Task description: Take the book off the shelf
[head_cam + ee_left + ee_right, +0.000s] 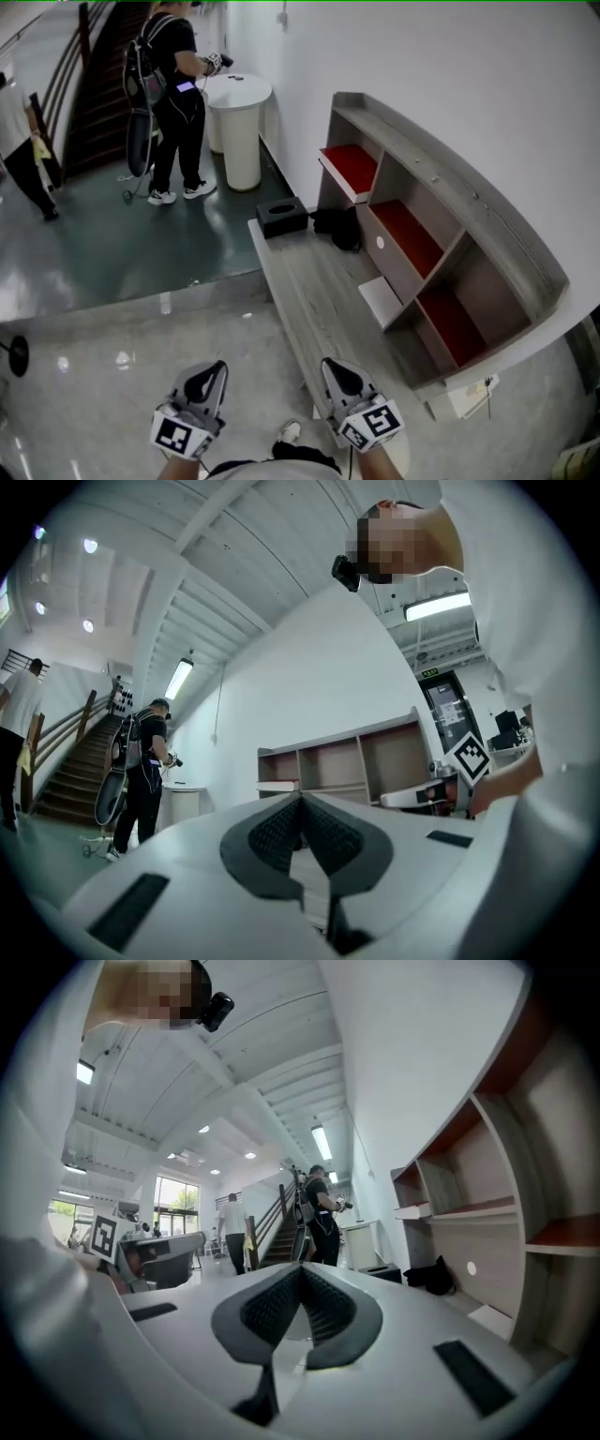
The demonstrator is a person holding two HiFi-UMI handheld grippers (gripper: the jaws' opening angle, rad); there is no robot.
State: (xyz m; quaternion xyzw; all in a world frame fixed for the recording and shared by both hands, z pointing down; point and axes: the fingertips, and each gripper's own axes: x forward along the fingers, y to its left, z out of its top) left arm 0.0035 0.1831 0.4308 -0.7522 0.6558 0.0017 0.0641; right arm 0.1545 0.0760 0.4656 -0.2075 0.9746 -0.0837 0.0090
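Starting nearest the viewer, the left gripper [214, 375] and the right gripper [334, 373] are held low and level, side by side. Each has its jaws pressed together with nothing between them, a carrying pose that suggests an approach rather than a grasp. Just ahead of the right gripper, the long grey desk [309, 300] is set against the wall. The shelf [469, 202] is stood on it, and a flat white slab [380, 300] lies at the shelf's foot. The book [349, 173] appears to be laid flat in the farthest compartment, red on top, with its pale edge sticking out past the front. That overhang would probably let the book be pinched from the side, once a gripper is brought well forward and its jaws are parted. At the desk's far end a black box [281, 217] and a dark bag [337, 230] are left near the shelf. Farther off, a person [173, 94] is seen at a white round stand [239, 122].
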